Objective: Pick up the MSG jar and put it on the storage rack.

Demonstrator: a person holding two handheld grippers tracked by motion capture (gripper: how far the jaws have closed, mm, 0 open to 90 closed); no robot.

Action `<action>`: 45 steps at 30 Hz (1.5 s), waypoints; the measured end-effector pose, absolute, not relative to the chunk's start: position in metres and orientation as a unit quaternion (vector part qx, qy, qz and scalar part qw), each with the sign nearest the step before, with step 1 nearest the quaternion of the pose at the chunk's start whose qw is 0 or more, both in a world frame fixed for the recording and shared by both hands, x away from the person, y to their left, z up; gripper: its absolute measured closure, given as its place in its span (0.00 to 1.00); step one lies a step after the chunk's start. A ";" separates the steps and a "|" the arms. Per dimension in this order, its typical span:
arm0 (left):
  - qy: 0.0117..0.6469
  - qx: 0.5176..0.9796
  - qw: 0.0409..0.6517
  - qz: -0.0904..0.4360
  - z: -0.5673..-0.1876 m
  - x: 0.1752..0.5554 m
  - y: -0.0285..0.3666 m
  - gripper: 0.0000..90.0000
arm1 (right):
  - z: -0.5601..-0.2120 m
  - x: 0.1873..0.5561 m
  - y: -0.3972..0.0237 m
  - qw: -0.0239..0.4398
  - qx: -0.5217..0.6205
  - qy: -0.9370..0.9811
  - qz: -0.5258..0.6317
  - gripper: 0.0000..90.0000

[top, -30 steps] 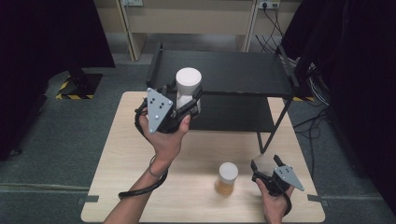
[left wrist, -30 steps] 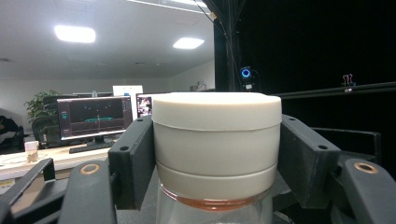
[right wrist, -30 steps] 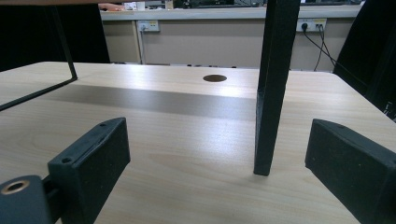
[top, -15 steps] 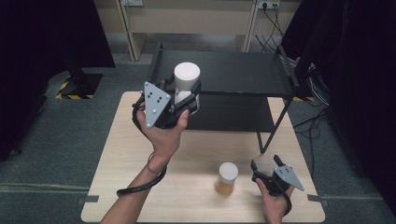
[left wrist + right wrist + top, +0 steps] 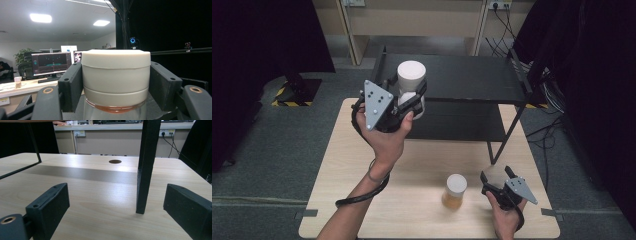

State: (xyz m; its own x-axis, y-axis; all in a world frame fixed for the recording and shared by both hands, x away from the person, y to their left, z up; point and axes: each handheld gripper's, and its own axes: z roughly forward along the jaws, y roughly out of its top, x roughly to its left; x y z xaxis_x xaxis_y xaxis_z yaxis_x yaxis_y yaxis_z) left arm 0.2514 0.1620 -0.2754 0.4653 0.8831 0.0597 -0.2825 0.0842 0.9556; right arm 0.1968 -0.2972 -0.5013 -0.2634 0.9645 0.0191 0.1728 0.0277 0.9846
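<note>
The jar is a round, clear-walled container with amber contents and a broad, smooth, off-white lid that looks matte and is stepped by a shallow groove near its lower edge; it is upright, lifted off the tabletop and held in front of the upper deck of the black shelf rack. The left gripper is clamped on it, its flat black jaws pressing the lid from both sides, as the left gripper view shows with the lid wedged between the pads and a band of amber just below. The grey three-cornered plate sits atop that gripper, and a black cable loops down past the wrist. Against the earlier frames, the jar and the left gripper have risen and shifted a little toward the rack's top deck. A second jar, smaller in view, with the same pale lid and amber fill, stands on the pale wood-grain tabletop. Just beside it to the right, the right gripper rests low with its jaws spread wide and nothing between them; in the right gripper view the rack's thin black leg stands ahead of them. It has kept its place.
</note>
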 end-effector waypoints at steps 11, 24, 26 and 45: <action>0.286 0.519 0.678 0.435 -0.267 0.253 0.161 0.37 | -0.501 0.197 -0.297 0.384 0.469 0.606 0.514 0.07; 0.292 0.519 0.672 0.440 -0.255 0.261 0.159 0.37 | -0.501 0.197 -0.297 0.384 0.469 0.607 0.514 0.08; 0.294 0.521 0.669 0.442 -0.252 0.264 0.159 0.37 | -0.501 0.197 -0.297 0.384 0.469 0.606 0.515 0.07; 0.307 0.530 0.646 0.455 -0.236 0.286 0.155 0.37 | -0.501 0.198 -0.298 0.383 0.468 0.607 0.516 0.07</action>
